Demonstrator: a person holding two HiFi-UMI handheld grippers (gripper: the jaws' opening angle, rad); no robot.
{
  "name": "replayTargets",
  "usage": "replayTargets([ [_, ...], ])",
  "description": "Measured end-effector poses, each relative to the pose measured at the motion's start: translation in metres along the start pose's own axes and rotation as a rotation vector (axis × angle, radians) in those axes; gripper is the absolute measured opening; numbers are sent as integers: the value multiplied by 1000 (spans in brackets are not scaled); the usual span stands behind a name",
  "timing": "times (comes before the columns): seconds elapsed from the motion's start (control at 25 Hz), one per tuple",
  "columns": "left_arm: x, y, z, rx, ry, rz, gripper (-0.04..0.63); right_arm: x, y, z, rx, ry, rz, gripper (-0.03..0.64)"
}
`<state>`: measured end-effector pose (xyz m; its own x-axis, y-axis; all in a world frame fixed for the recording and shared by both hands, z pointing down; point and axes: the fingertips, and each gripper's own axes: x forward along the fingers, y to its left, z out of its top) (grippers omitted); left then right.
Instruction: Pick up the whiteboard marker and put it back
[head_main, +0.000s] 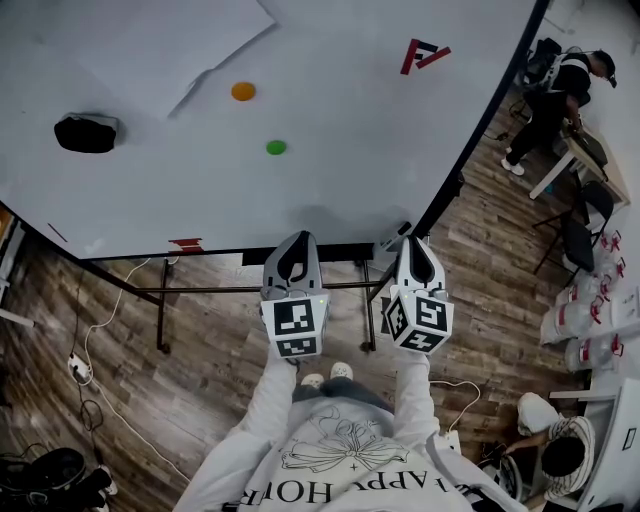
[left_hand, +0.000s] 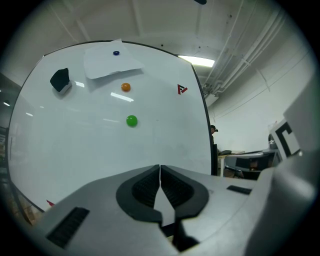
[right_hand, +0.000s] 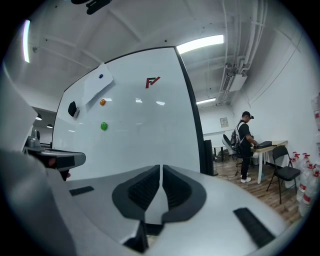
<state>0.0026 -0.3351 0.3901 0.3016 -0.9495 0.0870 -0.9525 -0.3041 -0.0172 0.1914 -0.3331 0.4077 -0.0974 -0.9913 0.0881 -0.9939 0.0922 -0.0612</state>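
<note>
The whiteboard (head_main: 330, 150) stands upright before me, bearing a black eraser (head_main: 86, 133), an orange magnet (head_main: 243, 91), a green magnet (head_main: 276, 147) and a red logo (head_main: 422, 54). No marker shows plainly; a small pale object (head_main: 390, 240) lies at the board's lower edge beside the right gripper. My left gripper (head_main: 296, 237) points at that lower edge, shut and empty (left_hand: 160, 167). My right gripper (head_main: 415, 240) is held beside it near the board's right corner, its jaws together with nothing between them (right_hand: 161, 167).
A paper sheet (left_hand: 112, 65) hangs on the board under a blue magnet (left_hand: 116, 53). The stand's rails (head_main: 200, 290) run below the board. Cables and a power strip (head_main: 78, 368) lie left. A standing person (head_main: 560, 90), a chair (head_main: 580, 235) and a crouching person (head_main: 560, 450) are right.
</note>
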Motion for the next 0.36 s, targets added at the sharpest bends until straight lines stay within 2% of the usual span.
replayTargets([
  [0.36,-4,-1,1,0,0,-3,8,-3,1,3,-6,-3,2,18],
])
